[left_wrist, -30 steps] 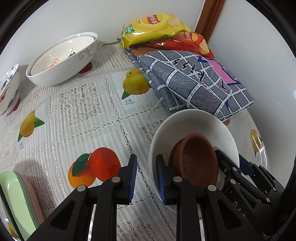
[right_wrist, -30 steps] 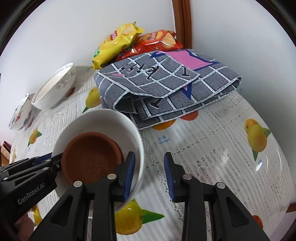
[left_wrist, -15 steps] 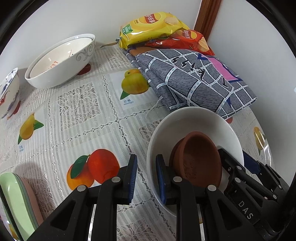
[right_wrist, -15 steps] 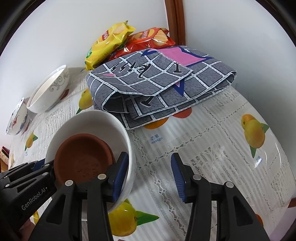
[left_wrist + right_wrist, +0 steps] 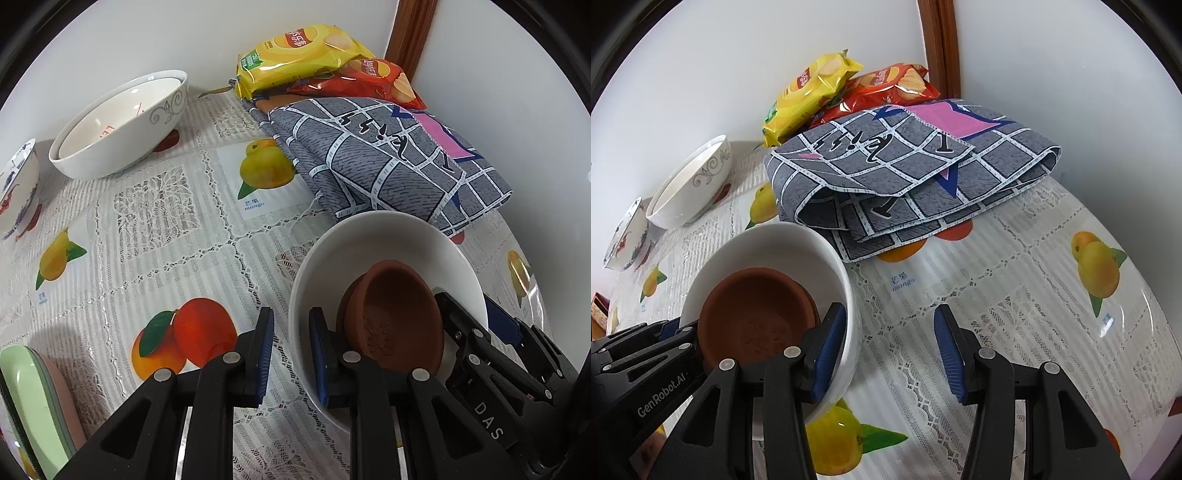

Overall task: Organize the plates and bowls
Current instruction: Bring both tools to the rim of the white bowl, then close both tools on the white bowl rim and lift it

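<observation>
A white bowl (image 5: 384,251) with a small brown clay bowl (image 5: 399,317) tilted inside it sits on the fruit-print tablecloth. My left gripper (image 5: 291,350) is shut on the white bowl's near rim. My right gripper (image 5: 890,347) is open: its left finger is inside the white bowl (image 5: 783,247) next to the brown bowl (image 5: 753,314), its right finger well outside the rim. A large white patterned bowl (image 5: 122,122) stands at the back left, also in the right wrist view (image 5: 694,184). A blue-and-red painted bowl (image 5: 16,192) is at the far left.
A folded grey checked cloth (image 5: 380,158) lies just behind the white bowl, with yellow (image 5: 295,55) and red (image 5: 373,77) chip bags behind it at the wall corner. A stack of green and pink plates (image 5: 33,402) stands at the lower left edge.
My right gripper has opened wide and let go of the white bowl's rim. My left gripper keeps its hold on the rim. The bowl has shifted slightly.
</observation>
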Available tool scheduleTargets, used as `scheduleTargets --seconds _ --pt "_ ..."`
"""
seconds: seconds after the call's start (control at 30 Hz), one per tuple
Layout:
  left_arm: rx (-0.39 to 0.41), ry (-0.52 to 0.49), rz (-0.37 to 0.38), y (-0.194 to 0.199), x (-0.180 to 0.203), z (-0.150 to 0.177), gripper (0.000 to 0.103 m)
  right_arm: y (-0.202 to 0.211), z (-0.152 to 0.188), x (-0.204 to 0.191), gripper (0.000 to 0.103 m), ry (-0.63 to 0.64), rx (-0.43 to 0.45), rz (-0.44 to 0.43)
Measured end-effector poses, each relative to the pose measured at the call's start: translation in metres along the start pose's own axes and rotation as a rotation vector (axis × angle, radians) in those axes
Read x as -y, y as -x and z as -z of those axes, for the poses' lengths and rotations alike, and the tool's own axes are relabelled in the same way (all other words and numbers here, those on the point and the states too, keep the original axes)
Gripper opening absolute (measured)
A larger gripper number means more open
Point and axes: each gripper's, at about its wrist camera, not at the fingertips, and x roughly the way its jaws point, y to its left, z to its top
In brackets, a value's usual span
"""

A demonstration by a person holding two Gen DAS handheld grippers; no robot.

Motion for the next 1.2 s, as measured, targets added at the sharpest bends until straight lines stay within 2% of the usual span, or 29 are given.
scheduleTargets --seconds 0.23,0.53,0.67,1.2 --pt "-0.012 -0.016 -0.002 -0.0018 0.0027 0.0009 0.018 -0.0016 -0.0015 0.0008 0.048 -0.01 0.009 -0.002" --pt "-0.024 -0.006 0.009 -0.0036 0.002 0.0001 0.016 -0.0063 -0.0049 0.0057 0.048 -0.058 -0.052 -0.049" --pt "-0.016 -0.004 0.008 -0.003 0.0028 0.001 0.015 -0.0062 -0.0053 0.0045 0.043 -0.056 -0.059 -0.054" --pt "-0.002 -0.002 0.01 -0.0029 0.0046 0.0014 0.013 -0.0041 -0.0021 0.0024 0.04 -0.05 -0.016 -0.052"
